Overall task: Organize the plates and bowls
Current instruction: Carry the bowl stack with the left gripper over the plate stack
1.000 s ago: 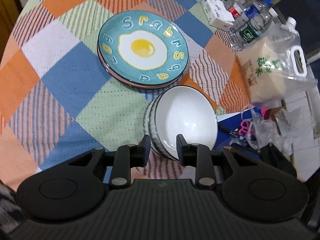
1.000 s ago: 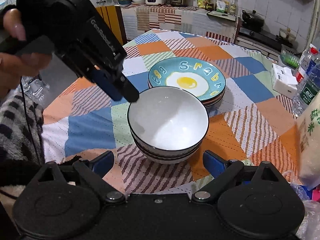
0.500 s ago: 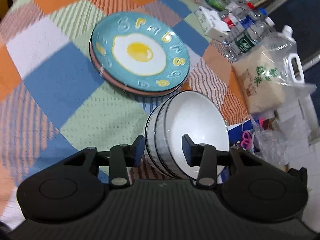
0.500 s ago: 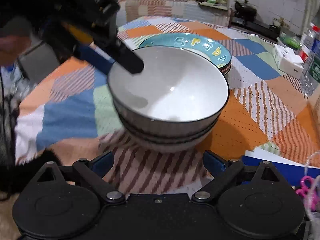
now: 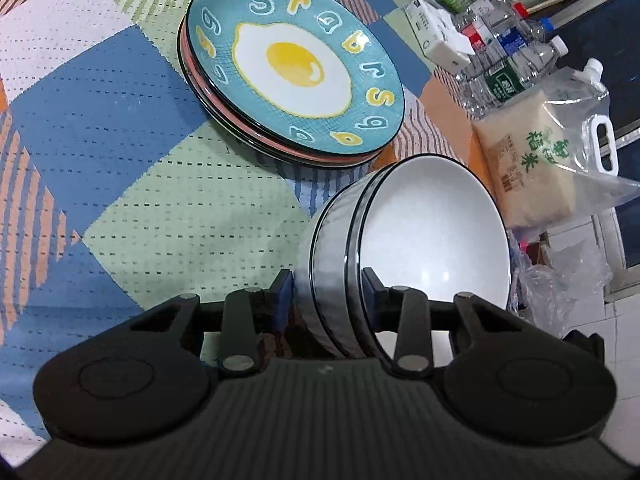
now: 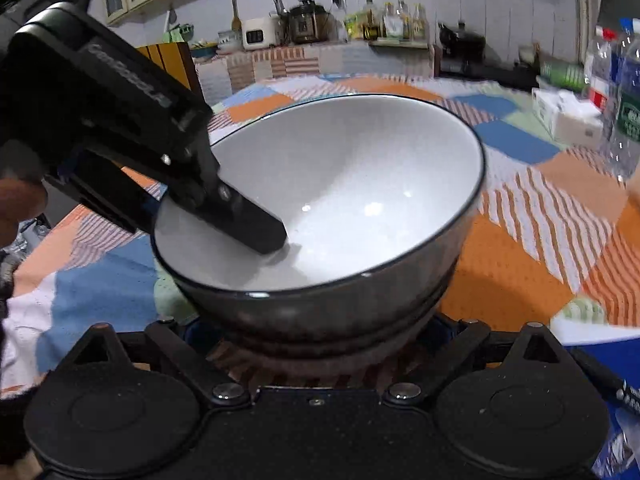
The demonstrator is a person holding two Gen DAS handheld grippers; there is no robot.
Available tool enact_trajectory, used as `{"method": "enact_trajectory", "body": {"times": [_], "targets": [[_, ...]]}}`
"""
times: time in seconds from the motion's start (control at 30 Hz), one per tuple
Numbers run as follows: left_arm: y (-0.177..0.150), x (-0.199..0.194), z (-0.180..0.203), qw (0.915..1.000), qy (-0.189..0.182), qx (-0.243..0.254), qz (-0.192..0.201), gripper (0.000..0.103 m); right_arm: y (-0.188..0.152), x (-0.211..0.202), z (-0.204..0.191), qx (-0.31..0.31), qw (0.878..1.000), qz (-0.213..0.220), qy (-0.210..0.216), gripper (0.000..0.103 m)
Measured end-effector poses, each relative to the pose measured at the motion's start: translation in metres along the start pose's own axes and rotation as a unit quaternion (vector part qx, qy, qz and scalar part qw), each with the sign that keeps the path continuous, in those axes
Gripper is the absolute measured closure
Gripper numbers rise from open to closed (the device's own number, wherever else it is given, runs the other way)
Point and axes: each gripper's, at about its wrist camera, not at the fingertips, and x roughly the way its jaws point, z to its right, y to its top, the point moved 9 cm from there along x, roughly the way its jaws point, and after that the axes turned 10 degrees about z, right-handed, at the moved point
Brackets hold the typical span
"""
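A stack of white bowls with grey outsides and dark rims stands on the checked tablecloth. My left gripper is shut on the near rim of the stack, one finger inside the top bowl and one outside. In the right wrist view the bowl stack fills the middle, and the left gripper's finger reaches into it. My right gripper is open, its fingers on either side of the stack's base, hidden under the bowls. A stack of plates, the top one teal with a fried-egg picture, lies beyond the bowls.
A bag of rice, several water bottles and a white box stand at the table's right edge. Crumpled plastic and small items lie by the bowls. A kitchen counter with appliances is behind the table.
The left gripper closed further down onto the bowl stack's rim. The right gripper moved in close, so its open fingers now flank the stack's base. The bowl stack appears tilted or lifted.
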Motion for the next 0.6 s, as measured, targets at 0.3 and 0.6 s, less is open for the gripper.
{"method": "enact_trajectory", "body": {"times": [0.3, 0.6], "targets": [[-0.007, -0.008, 0.005, 0.9997, -0.014, 0.020, -0.005, 0.067, 0.000, -0.018, -0.011, -0.023, 0.999, 0.016, -0.022, 0.005], [0.011, -0.042, 0.025, 0.9988, -0.026, 0.030, 0.027, 0.067, 0.030, -0.042, -0.014, -0.023, 0.998, 0.052, -0.026, 0.005]]}}
